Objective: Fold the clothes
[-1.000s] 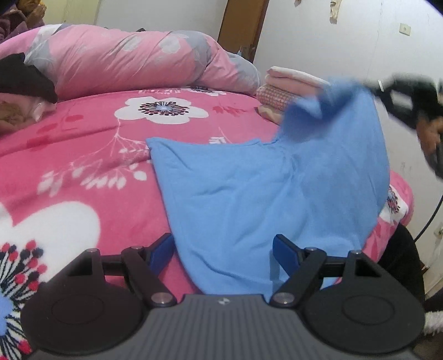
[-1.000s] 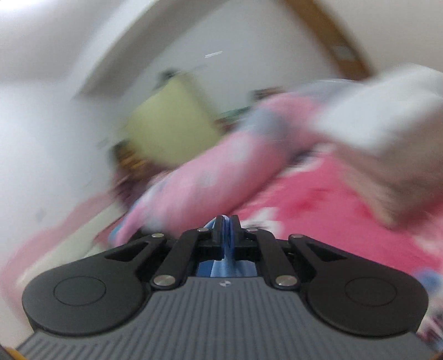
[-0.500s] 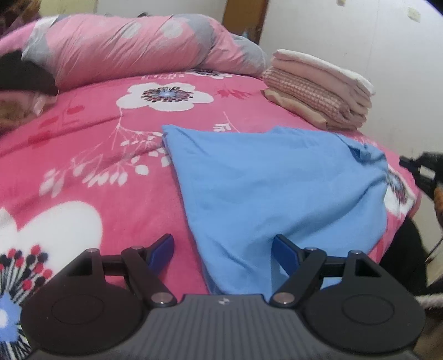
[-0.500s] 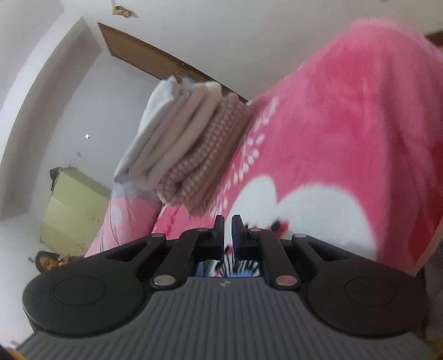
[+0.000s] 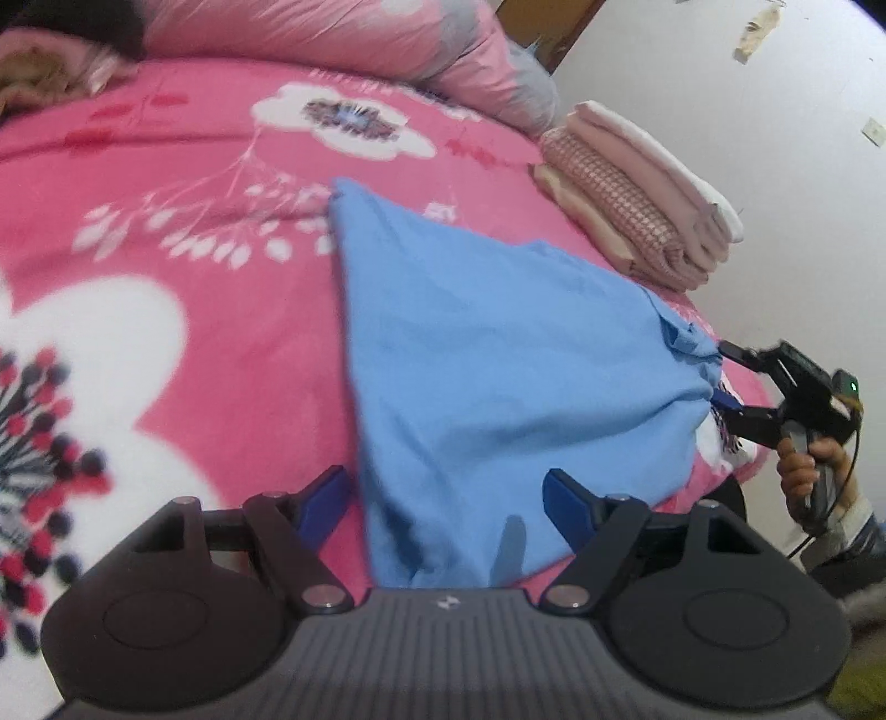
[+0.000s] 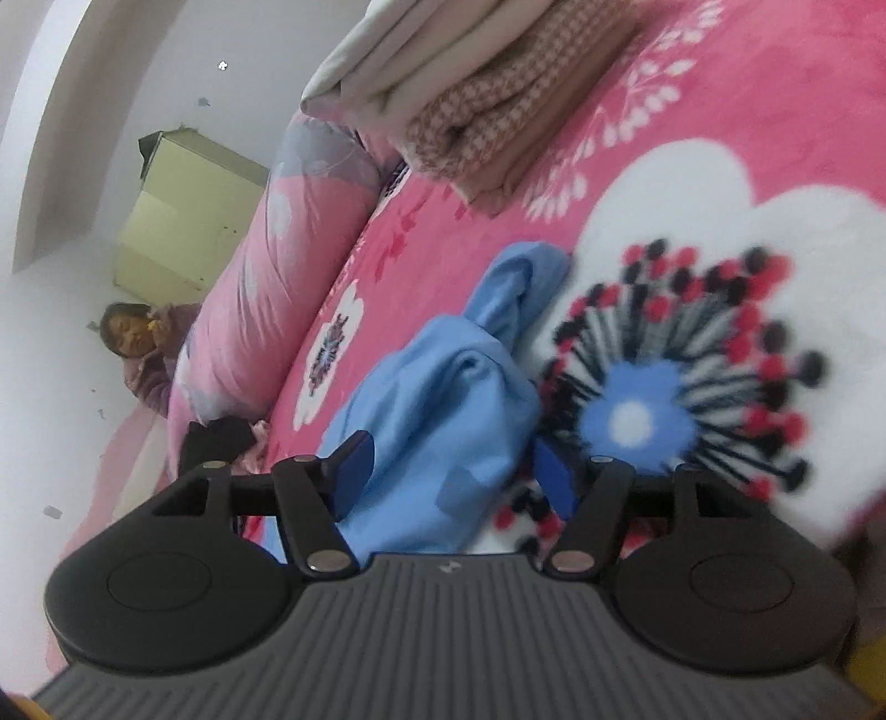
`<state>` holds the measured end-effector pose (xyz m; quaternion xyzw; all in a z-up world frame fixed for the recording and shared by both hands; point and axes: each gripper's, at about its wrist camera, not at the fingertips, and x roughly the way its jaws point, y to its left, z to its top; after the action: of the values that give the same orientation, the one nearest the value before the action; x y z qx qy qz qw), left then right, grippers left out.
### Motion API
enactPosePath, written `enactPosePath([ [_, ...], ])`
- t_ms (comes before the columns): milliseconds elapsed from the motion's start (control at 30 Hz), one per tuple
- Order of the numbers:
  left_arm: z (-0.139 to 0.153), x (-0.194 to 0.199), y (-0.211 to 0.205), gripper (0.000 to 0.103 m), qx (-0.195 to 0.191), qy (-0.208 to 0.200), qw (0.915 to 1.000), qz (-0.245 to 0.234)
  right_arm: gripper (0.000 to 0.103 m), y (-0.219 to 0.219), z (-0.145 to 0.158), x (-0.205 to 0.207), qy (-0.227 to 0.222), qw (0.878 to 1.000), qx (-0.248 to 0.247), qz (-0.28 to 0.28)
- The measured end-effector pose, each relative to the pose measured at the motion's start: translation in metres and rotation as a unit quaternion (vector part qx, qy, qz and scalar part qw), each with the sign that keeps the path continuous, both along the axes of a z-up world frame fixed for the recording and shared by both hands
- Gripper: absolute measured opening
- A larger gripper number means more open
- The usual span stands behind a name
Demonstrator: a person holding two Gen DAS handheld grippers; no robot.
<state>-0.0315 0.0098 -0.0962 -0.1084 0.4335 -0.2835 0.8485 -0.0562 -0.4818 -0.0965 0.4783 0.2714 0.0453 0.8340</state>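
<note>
A light blue garment (image 5: 498, 376) lies spread on the pink floral blanket (image 5: 194, 221). Its near end runs between the blue pads of my left gripper (image 5: 446, 501), whose jaws are closing but stand apart from the cloth. My right gripper (image 5: 725, 376), held by a hand (image 5: 803, 471), is at the garment's bunched far-right corner. In the right wrist view the right gripper (image 6: 454, 471) has its jaws opening, and the crumpled blue garment (image 6: 443, 399) lies loose between them.
A stack of folded clothes (image 5: 637, 194) sits at the bed's far right, also in the right wrist view as the stack (image 6: 476, 94). A rolled pink quilt (image 5: 332, 33) lies along the back. A person (image 6: 138, 343) sits beyond the bed near a yellow cabinet (image 6: 188, 216).
The right gripper came down with the lifted blue corner, laid it on the bed and opened its jaws. The garment now lies flat. The left gripper rolled a little and its jaws narrowed.
</note>
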Motion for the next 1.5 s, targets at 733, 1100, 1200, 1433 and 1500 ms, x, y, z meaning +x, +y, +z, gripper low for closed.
enactPosePath([
  [733, 0.129, 0.119, 0.148, 0.005, -0.220, -0.091, 0.9592, 0.152, 0.011, 0.090, 0.185, 0.193, -0.172, 0.980, -0.032, 0.099],
  [1100, 0.044, 0.098, 0.175, 0.051, -0.123, 0.005, 0.9704, 0.208, 0.023, 0.107, 0.068, 0.185, 0.017, 0.994, 0.019, 0.105],
  [1200, 0.026, 0.088, 0.184, 0.066, -0.103, 0.017, 0.9687, 0.225, 0.024, 0.089, 0.040, 0.165, 0.057, 0.996, 0.016, 0.063],
  [1433, 0.044, 0.088, 0.159, 0.088, -0.018, -0.072, 0.9794, 0.188, 0.037, 0.090, 0.082, 0.153, -0.018, 0.991, -0.102, 0.081],
  [1500, 0.050, 0.096, 0.145, 0.088, 0.011, -0.095, 0.9802, 0.173, 0.049, 0.117, 0.100, 0.169, -0.048, 0.976, -0.167, 0.133],
])
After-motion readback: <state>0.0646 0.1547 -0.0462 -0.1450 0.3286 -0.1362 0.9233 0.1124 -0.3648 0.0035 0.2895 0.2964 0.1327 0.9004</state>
